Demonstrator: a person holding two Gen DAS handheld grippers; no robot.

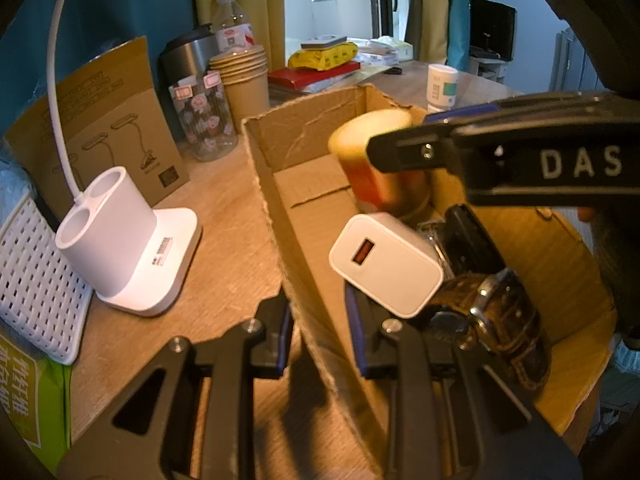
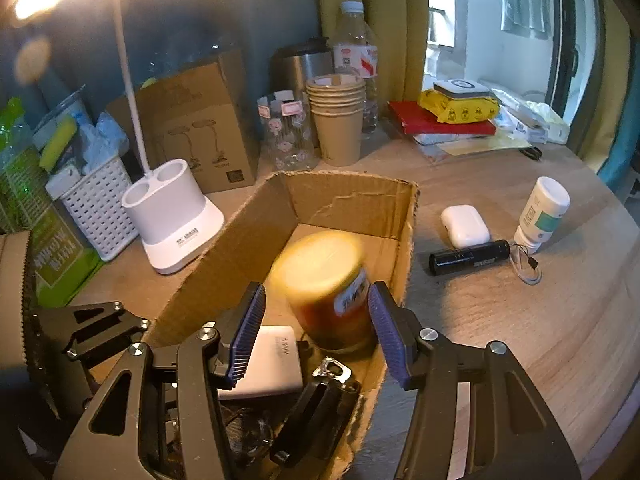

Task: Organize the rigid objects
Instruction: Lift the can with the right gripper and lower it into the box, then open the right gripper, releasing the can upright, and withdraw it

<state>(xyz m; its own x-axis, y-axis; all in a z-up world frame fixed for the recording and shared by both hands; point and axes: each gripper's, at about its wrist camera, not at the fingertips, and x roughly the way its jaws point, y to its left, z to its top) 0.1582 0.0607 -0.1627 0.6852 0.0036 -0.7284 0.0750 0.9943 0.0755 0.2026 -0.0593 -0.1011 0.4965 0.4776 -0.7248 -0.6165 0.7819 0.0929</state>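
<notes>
An open cardboard box [image 1: 304, 128] stands on the wooden desk. My left gripper [image 1: 320, 320] is shut on its near wall, one pad outside and one inside. Inside lie a white charger [image 1: 384, 264], a black key-like object [image 1: 472, 240] and a brown-strapped watch [image 1: 504, 320]. A blurred yellow-lidded jar [image 2: 324, 288] stands tilted in the box [image 2: 352, 200] between the blue pads of my right gripper [image 2: 316, 320], with a gap on the left side. A white earbud case [image 2: 464, 226], a black tube [image 2: 468, 262] and a white bottle [image 2: 542, 212] lie on the desk to the right.
A white lamp base [image 2: 172, 224] and a white basket [image 2: 96, 208] stand left of the box. Behind it are a brown carton [image 2: 200, 128], a patterned glass jar [image 2: 288, 136], stacked paper cups [image 2: 336, 120], a water bottle [image 2: 356, 48] and a red book [image 2: 436, 122].
</notes>
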